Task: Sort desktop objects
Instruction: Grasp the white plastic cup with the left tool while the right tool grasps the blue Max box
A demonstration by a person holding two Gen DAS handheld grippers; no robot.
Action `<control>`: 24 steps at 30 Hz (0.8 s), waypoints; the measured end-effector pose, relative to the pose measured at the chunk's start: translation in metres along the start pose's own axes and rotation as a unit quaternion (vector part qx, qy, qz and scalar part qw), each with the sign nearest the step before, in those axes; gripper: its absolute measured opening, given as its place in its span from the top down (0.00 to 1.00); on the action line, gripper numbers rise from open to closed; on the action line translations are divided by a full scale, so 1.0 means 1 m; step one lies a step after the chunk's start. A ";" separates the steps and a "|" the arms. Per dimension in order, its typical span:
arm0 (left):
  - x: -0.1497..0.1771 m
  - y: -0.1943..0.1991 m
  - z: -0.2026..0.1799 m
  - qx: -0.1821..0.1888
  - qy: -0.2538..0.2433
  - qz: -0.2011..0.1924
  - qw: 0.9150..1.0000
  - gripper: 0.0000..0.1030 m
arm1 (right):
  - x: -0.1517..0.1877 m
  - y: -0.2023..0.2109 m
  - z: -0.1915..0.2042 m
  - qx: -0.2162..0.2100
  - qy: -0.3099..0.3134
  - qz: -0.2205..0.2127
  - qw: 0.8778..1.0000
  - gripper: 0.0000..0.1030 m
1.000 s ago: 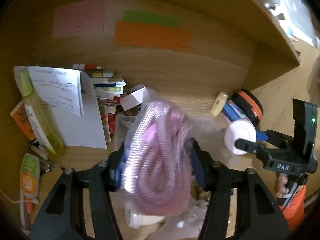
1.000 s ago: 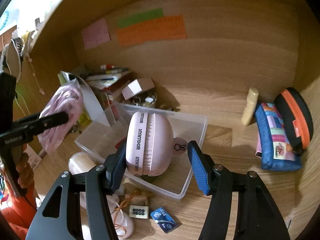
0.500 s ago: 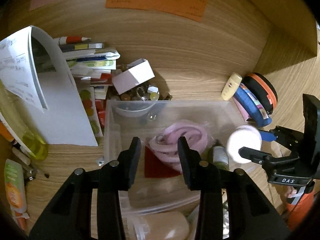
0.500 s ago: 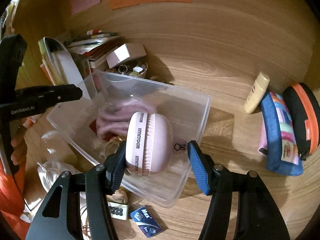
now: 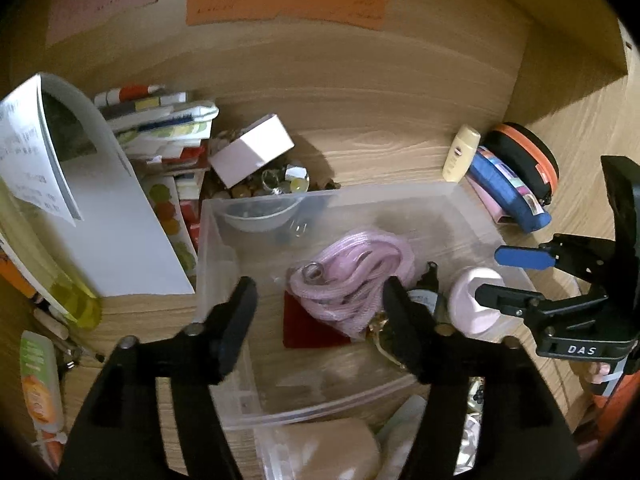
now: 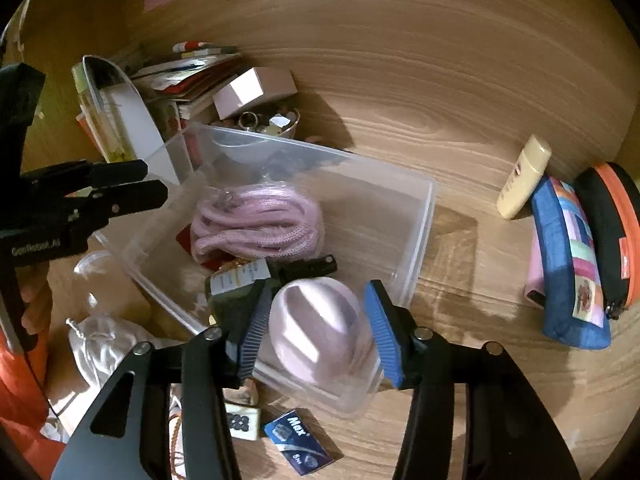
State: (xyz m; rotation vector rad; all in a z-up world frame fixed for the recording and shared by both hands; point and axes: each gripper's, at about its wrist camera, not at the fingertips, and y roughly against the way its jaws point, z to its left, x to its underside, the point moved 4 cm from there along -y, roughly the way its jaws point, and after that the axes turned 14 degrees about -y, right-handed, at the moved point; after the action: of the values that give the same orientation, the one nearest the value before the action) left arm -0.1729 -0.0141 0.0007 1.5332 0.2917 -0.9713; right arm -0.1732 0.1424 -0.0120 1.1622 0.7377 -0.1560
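Step in hand: loading loose items into the clear bin (image 5: 460, 196) on the desk (image 6: 460, 120).

Left gripper (image 5: 320, 300): jaws opening, nothing between them. Pink cord (image 5: 352, 276) lies on the bin floor near its middle, just ahead of the fingertips and clear of both pads.

Right gripper (image 6: 316, 328): closed on the pink case (image 6: 316, 328), held low inside the bin at its near right corner, beside a dark bottle (image 6: 248, 280). Cannot tell whether the case touches the floor.

Judgement: cord drop done, case drop pending. Next move calls for spreading the right jaws, then lifting straight up past the bin wall without catching it. Left gripper should back out over the near rim.
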 end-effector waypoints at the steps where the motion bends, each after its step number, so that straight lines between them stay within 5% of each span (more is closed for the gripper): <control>1: -0.001 0.002 -0.002 -0.001 -0.002 -0.003 1.000 0.33 | 0.001 0.004 0.001 0.001 0.001 -0.005 1.000 0.50; 6: -0.004 0.010 -0.005 -0.008 -0.008 -0.007 1.000 0.31 | 0.007 0.027 0.007 0.000 0.012 -0.034 0.999 0.38; 16: 0.021 0.031 0.006 -0.018 0.008 0.013 1.000 0.31 | 0.024 0.065 -0.002 0.000 0.004 -0.071 0.997 0.30; 24: 0.061 0.032 0.005 -0.010 0.027 0.051 0.998 0.31 | 0.057 0.055 -0.020 -0.007 -0.004 -0.029 1.000 0.30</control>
State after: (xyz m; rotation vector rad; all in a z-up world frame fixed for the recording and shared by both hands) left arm -0.1157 -0.0473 -0.0193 1.5432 0.2576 -0.8455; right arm -0.1129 0.1969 -0.0071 1.1272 0.7650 -0.2035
